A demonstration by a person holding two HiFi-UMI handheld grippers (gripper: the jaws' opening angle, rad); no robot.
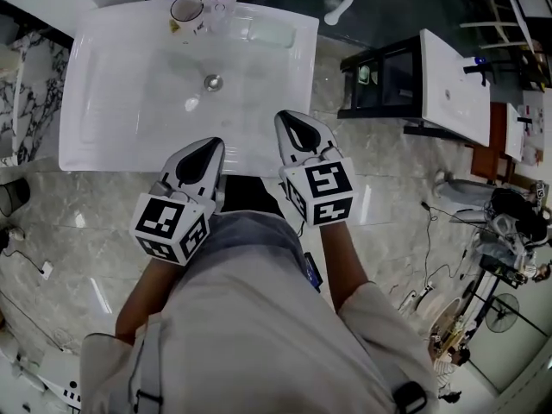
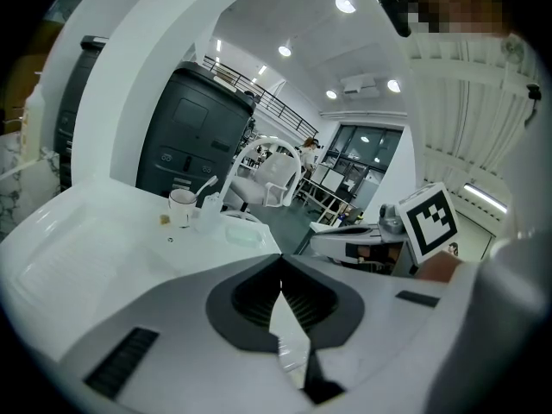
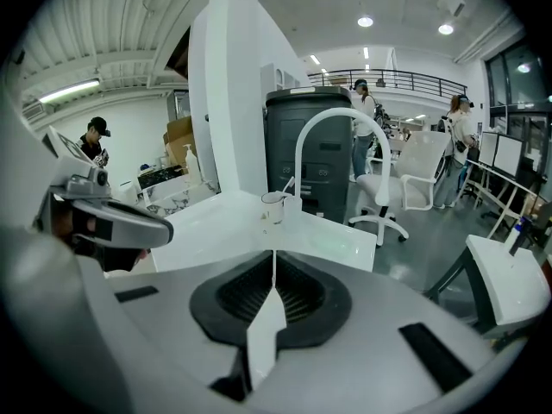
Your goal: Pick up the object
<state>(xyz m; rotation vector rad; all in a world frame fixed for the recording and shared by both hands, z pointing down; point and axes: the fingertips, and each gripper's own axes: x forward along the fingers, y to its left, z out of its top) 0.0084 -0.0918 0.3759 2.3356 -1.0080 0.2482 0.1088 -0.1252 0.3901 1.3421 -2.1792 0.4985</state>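
A white cup (image 1: 185, 9) with a toothbrush in it stands on the far rim of the white washbasin (image 1: 103, 102); it also shows in the left gripper view as the cup (image 2: 181, 207) and in the right gripper view as the cup (image 3: 272, 207). My left gripper (image 1: 212, 147) hovers over the basin's near edge, jaws shut with nothing between them. My right gripper (image 1: 289, 119) is beside it, slightly farther forward, also shut and empty. Both are well short of the cup. The jaw tips meet in each gripper view: left gripper (image 2: 280, 276), right gripper (image 3: 274, 270).
The drain (image 1: 213, 82) sits mid-basin, and a pale translucent dish (image 1: 272, 33) lies right of the cup beside the white faucet (image 3: 332, 123). A black stand with another white basin (image 1: 453, 84) is to the right. Cables and gear lie on the marble floor (image 1: 509, 222).
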